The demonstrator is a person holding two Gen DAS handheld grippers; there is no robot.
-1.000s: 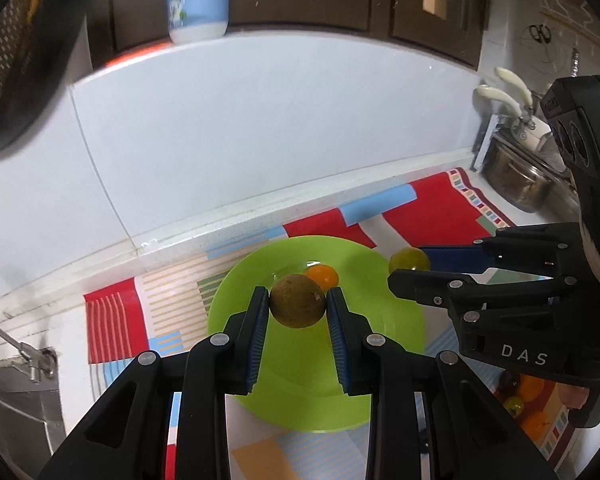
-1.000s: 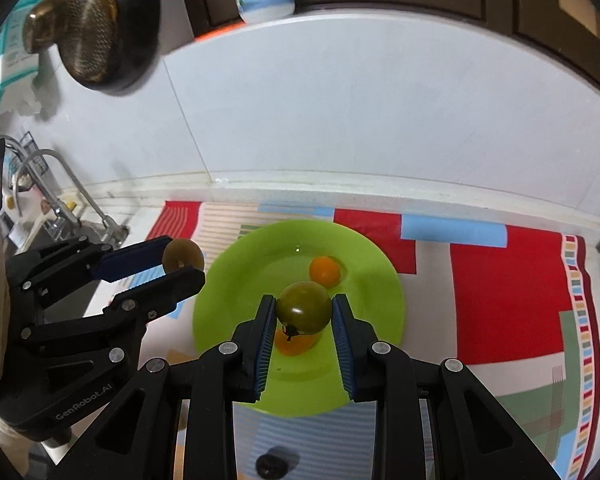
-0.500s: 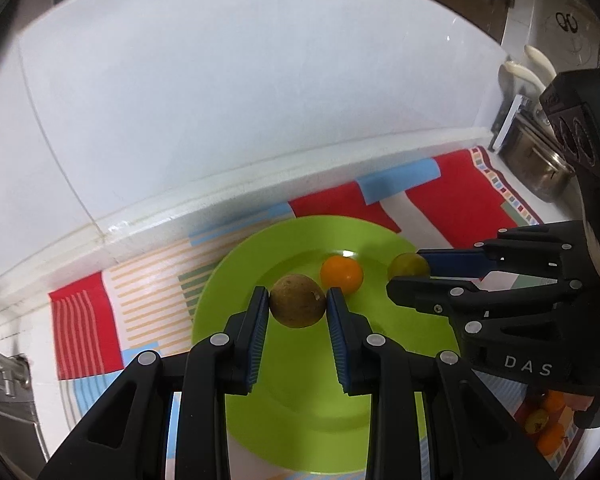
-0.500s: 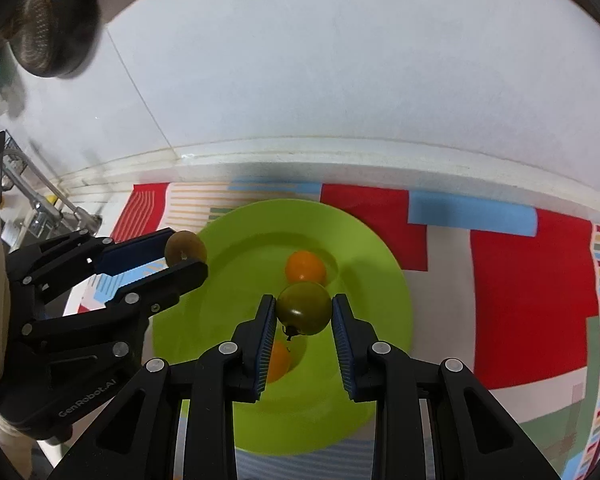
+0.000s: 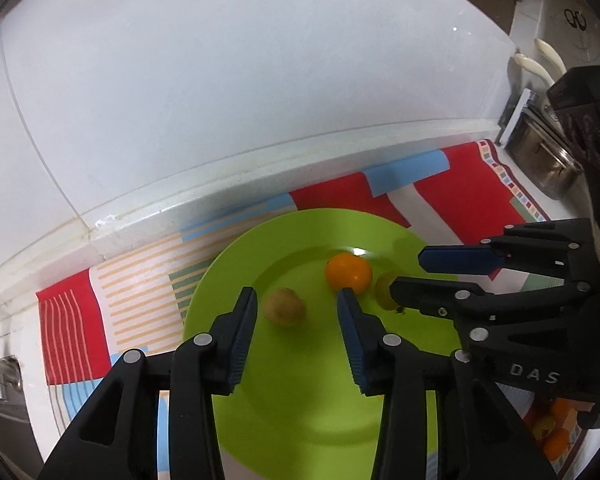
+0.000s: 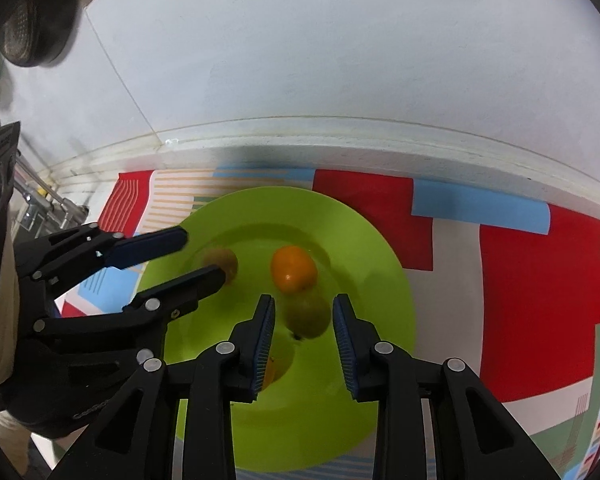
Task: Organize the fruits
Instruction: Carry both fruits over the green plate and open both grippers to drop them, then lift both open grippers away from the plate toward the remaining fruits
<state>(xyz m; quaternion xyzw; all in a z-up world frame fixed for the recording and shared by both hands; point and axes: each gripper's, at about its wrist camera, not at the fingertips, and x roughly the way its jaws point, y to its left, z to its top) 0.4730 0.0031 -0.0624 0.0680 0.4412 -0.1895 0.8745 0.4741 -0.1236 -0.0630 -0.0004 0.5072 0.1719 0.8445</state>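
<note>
Fruits were seen gathered on a green plate (image 5: 236,280) that lay on a patterned cloth (image 5: 460,196) of red, blue and white blocks, set against a white wall. A brown fruit (image 5: 284,306) was seen resting on the plate between the fingers of the left gripper (image 5: 297,312); its jaws had just been opening and stood apart, with a gap left on either side of the fruit. A bright orange fruit (image 6: 293,269) lay near the plate's middle. Just in front of it, a green fruit (image 6: 308,315) was found between the blue pads of the right gripper (image 6: 303,322); these jaws were narrowly parted, and from the blurred view it could not be told whether the pads pressed on the fruit. Another orange fruit (image 6: 269,368) was partly hidden behind the right gripper's left finger. More small fruits (image 5: 554,428) were glimpsed off the plate at the lower right edge of the left wrist view.
</note>
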